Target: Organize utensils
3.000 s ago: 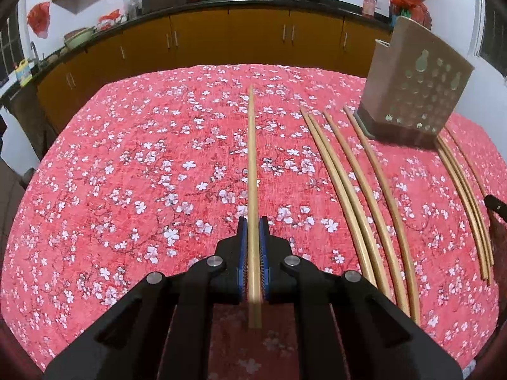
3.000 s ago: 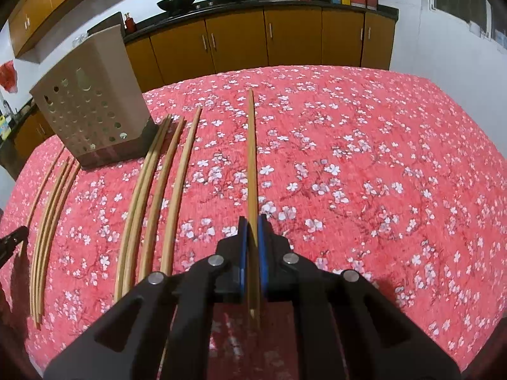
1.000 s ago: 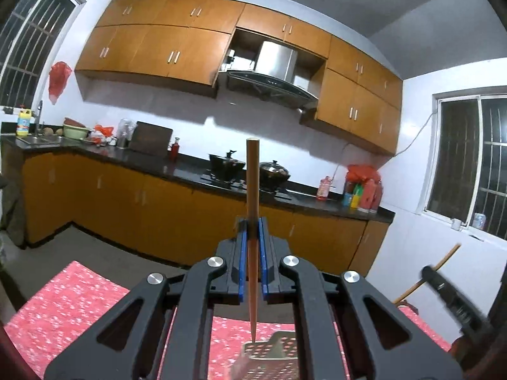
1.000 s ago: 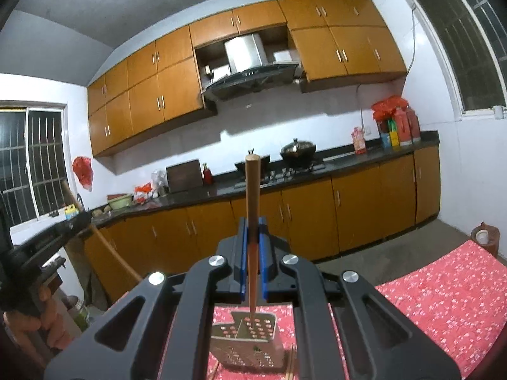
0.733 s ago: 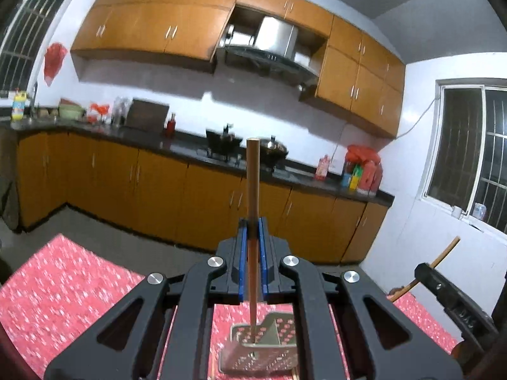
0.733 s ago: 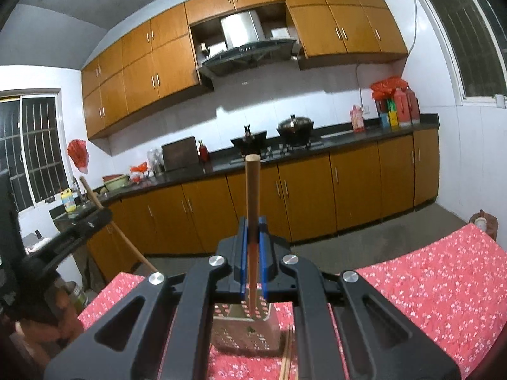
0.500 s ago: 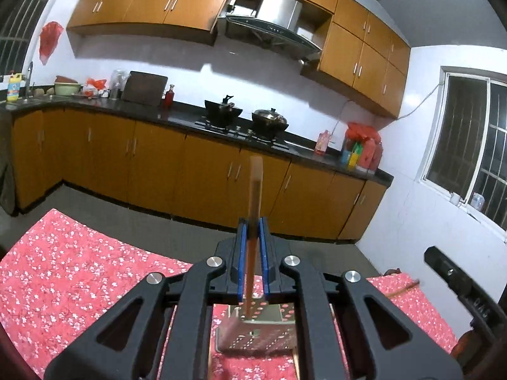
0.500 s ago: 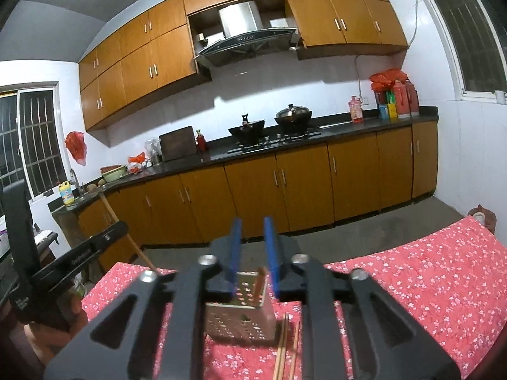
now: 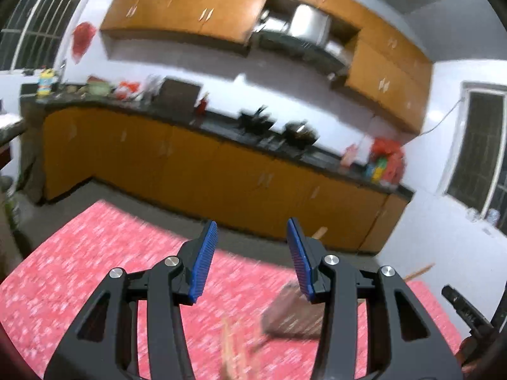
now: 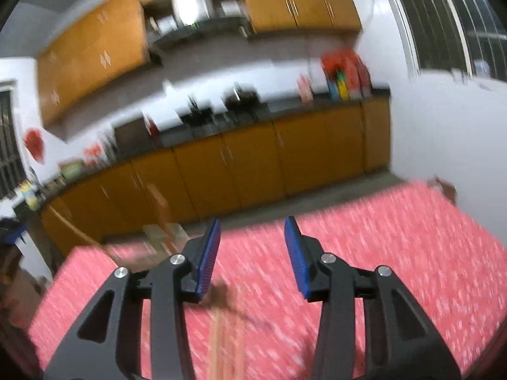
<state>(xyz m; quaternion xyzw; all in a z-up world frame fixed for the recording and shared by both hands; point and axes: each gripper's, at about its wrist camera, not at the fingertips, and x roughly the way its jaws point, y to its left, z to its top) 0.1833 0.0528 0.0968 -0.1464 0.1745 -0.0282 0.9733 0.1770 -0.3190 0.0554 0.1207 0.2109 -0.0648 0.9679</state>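
Note:
Both views are motion-blurred. My left gripper (image 9: pixel 252 261) is open and empty above the red floral tablecloth (image 9: pixel 95 262). The perforated utensil holder (image 9: pixel 291 313) shows low and right of centre, partly behind my right finger, with a chopstick tip (image 9: pixel 320 232) sticking up from it. Loose chopsticks (image 9: pixel 231 351) lie blurred on the cloth below. My right gripper (image 10: pixel 250 256) is open and empty. In its view the holder (image 10: pixel 164 237) sits left of the fingers with a chopstick (image 10: pixel 160 204) standing in it, and loose chopsticks (image 10: pixel 221 342) lie on the cloth.
Orange kitchen cabinets and a dark counter (image 9: pixel 221 139) run along the far wall beyond the table's far edge. The other gripper shows at the right edge of the left wrist view (image 9: pixel 465 310). A window (image 9: pixel 475 148) is on the right wall.
Both grippers have opened and let go of their chopsticks, which now stand in the holder. Both cameras are swinging, the left one leftward and the right one rightward, away from the holder.

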